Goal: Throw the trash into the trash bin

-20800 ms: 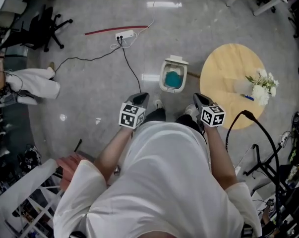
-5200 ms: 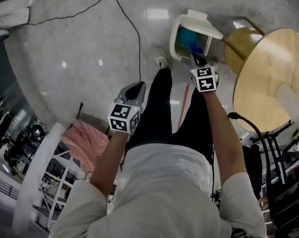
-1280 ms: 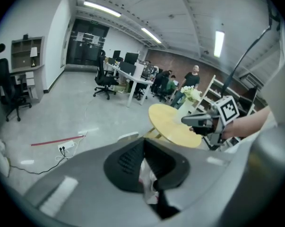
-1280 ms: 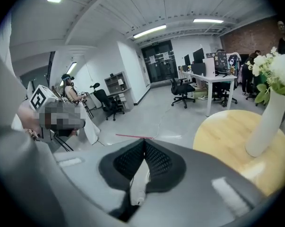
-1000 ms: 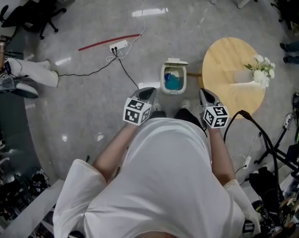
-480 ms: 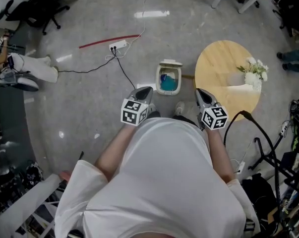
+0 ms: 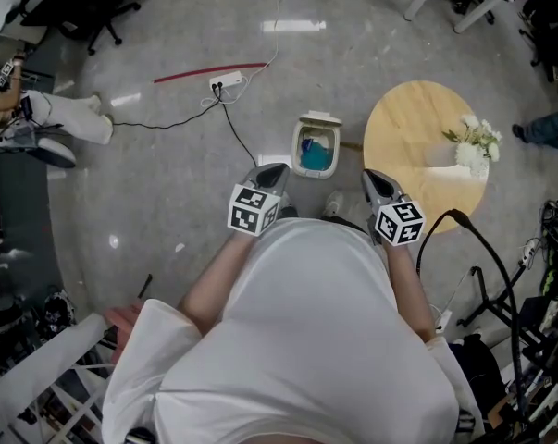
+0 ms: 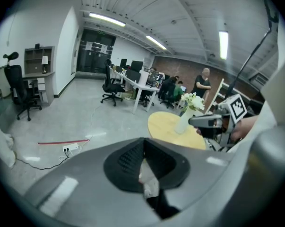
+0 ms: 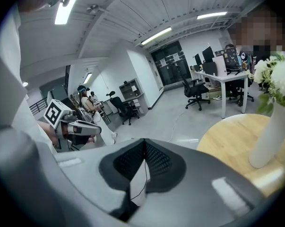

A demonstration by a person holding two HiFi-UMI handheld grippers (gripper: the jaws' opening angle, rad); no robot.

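Note:
The white trash bin (image 7: pixel 304 162) stands on the grey floor with its lid (image 7: pixel 320 118) open and blue contents (image 7: pixel 317 149) inside. In the head view I stand just short of it, both grippers held up in front of my chest. My left gripper (image 7: pixel 274 167) is shut and holds nothing; its jaws meet at the tips in the left gripper view (image 8: pixel 143 141). My right gripper (image 7: pixel 369 176) is also shut and bare (image 9: pixel 143 141). Each gripper shows in the other's view: the right one (image 8: pixel 209 122) and the left one (image 9: pixel 83 126).
A round wooden table (image 7: pixel 417 128) with a white vase of flowers (image 7: pixel 473 144) stands right of the bin. A power strip (image 7: pixel 228 80) with cables and a red strip (image 7: pixel 209 70) lie on the floor beyond. Black cables and stands (image 7: pixel 487 266) crowd my right; office chairs and desks stand farther off.
Both grippers have risen slightly in front of my chest and stay shut. The head view has shifted a little; the bin and table keep their places.

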